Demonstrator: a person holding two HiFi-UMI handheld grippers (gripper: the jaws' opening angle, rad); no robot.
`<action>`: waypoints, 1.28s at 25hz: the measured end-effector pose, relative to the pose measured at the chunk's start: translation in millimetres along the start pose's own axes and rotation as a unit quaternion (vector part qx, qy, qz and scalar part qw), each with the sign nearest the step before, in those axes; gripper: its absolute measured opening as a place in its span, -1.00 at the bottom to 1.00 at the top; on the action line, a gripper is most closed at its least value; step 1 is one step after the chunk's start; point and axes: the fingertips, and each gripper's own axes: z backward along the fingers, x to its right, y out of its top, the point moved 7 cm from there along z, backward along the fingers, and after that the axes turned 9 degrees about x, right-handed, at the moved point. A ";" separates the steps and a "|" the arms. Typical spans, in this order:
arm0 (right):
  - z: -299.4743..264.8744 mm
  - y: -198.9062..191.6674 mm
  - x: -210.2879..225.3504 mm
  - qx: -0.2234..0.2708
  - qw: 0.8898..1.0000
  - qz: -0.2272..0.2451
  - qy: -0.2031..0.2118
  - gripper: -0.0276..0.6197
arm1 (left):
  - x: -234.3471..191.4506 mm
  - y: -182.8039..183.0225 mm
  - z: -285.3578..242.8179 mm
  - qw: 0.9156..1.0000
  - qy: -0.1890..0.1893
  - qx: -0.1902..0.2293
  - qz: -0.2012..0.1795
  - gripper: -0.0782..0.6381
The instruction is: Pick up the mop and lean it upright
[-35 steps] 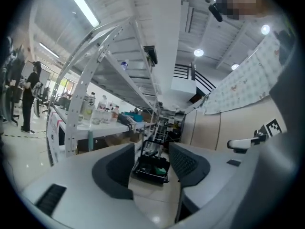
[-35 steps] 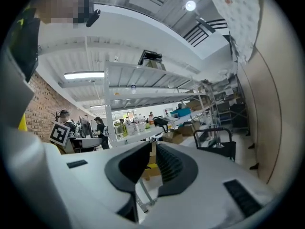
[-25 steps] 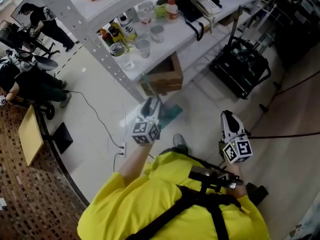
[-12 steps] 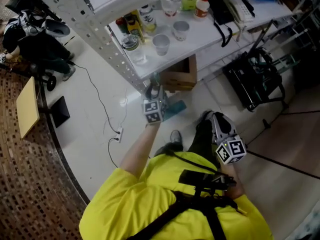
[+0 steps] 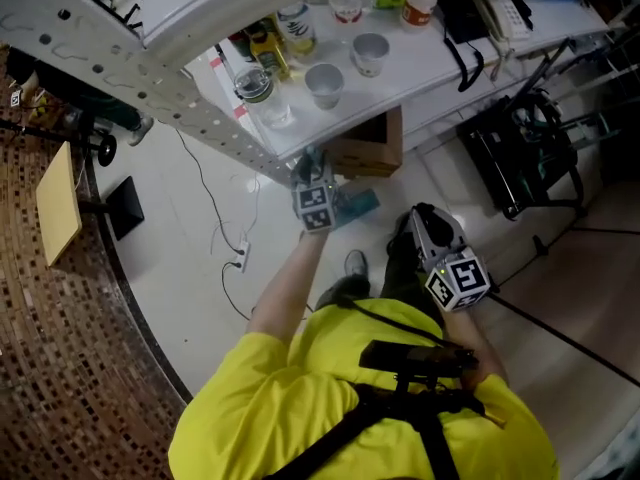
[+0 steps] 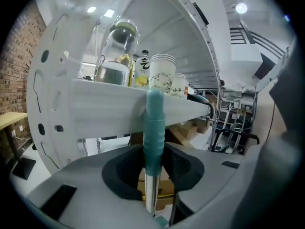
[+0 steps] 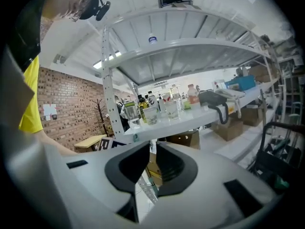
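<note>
The mop's teal handle (image 6: 155, 123) stands upright, its top resting against the front edge of the white shelf (image 6: 109, 111). Its metal shaft runs down between the pads of my left gripper (image 6: 155, 159). Those jaws are closing, and the pads sit against the handle on both sides. In the head view my left gripper (image 5: 309, 176) is stretched out to the shelf's edge, with the teal mop head (image 5: 357, 205) on the floor just beyond it. My right gripper (image 5: 424, 226) hangs near my body, shut and holding nothing; in its own view the right gripper (image 7: 153, 149) faces the shelf.
The shelf (image 5: 400, 83) carries cups, bottles and a phone. A cardboard box (image 5: 375, 150) sits under it. A black cart (image 5: 520, 158) stands at the right. A cable and power strip (image 5: 240, 258) lie on the floor at left, near a wooden board (image 5: 58, 203).
My left gripper has reached forward, up to the shelf's front edge, with the arm stretched out. The right gripper has drifted slightly left, closer to my body.
</note>
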 end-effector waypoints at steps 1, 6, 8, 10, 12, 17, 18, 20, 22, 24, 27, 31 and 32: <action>-3.1 2.1 2.6 0.003 1.000 -0.003 -0.001 -0.77 | 2.8 -0.5 1.3 1.000 0.001 0.002 -0.003 -0.46; -2.9 5.7 17.3 0.008 1.000 -0.008 -0.013 -0.77 | 18.8 -4.5 37.4 1.000 -0.012 0.009 -0.013 -0.46; 2.9 5.3 23.3 0.011 1.000 -0.007 -0.021 -0.77 | 27.7 -0.2 57.5 0.999 -0.031 0.012 -0.017 -0.46; 11.7 3.7 30.1 0.017 0.999 -0.013 -0.036 -0.77 | 37.8 10.2 79.9 0.998 -0.056 0.024 -0.025 -0.46; 21.0 2.6 36.3 0.024 0.998 -0.022 -0.051 -0.77 | 47.1 27.0 98.9 0.995 -0.079 0.046 -0.028 -0.46; 33.8 19.6 41.2 0.052 0.996 -0.011 -0.065 -0.77 | 64.0 98.9 130.3 0.988 -0.134 0.062 -0.035 -0.46; 33.8 26.2 40.6 0.061 0.996 -0.003 -0.065 -0.77 | 67.1 113.7 133.1 0.986 -0.149 0.062 -0.038 -0.46; 30.9 39.9 38.8 0.079 0.995 0.011 -0.062 -0.77 | 72.7 143.6 136.1 0.982 -0.173 0.068 -0.038 -0.46; 25.5 52.2 35.6 0.092 0.994 0.019 -0.059 -0.77 | 77.0 170.1 137.3 0.978 -0.191 0.076 -0.037 -0.46; 20.1 61.9 30.1 0.102 0.993 0.024 -0.050 -0.77 | 79.7 188.5 139.9 0.974 -0.206 0.087 -0.038 -0.46; 16.7 68.8 20.9 0.108 0.993 0.030 -0.039 -0.77 | 82.2 206.5 147.4 0.970 -0.215 0.104 -0.039 -0.46; 14.8 66.4 16.6 0.103 0.994 0.032 -0.034 -0.77 | 79.3 206.6 152.7 0.972 -0.211 0.095 -0.034 -0.47; 14.6 64.8 16.1 0.102 0.994 0.031 -0.035 -0.77 | 78.1 204.6 153.0 0.973 -0.209 0.092 -0.033 -0.47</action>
